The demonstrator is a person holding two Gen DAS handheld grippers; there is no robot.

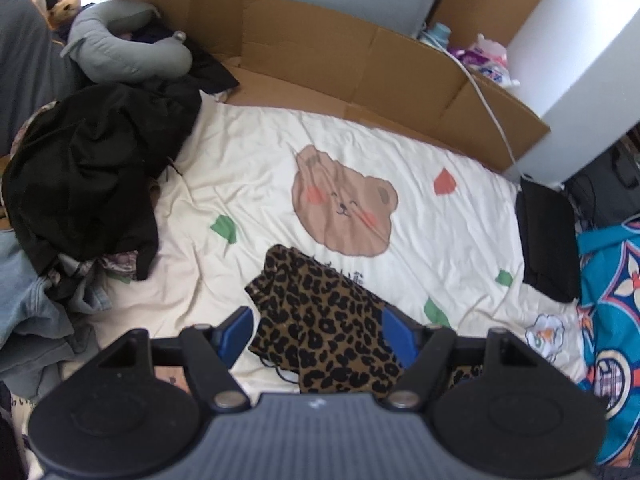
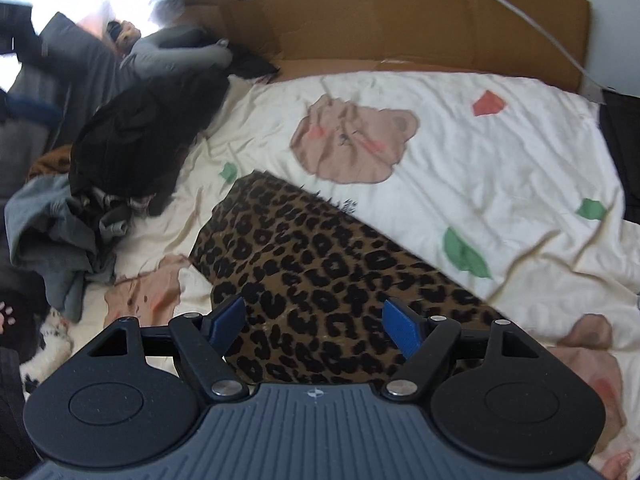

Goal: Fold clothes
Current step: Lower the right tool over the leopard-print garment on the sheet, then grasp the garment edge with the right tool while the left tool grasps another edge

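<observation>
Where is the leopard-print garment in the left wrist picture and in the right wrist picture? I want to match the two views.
Left wrist view: the leopard-print garment lies low in the centre, reaching between the open fingers of the left gripper.
Right wrist view: it fills the lower centre, larger, under the open right gripper.
Shared landmark: the bear face print on the bed sheet, just beyond the garment.

A leopard-print garment [image 1: 320,320] in brown with black spots lies on the cream bear-print bedsheet [image 1: 400,152], folded into a rough slab with a raised far corner. A heap of unfolded dark clothes [image 1: 88,168] sits well apart, along the bed's left edge.
</observation>
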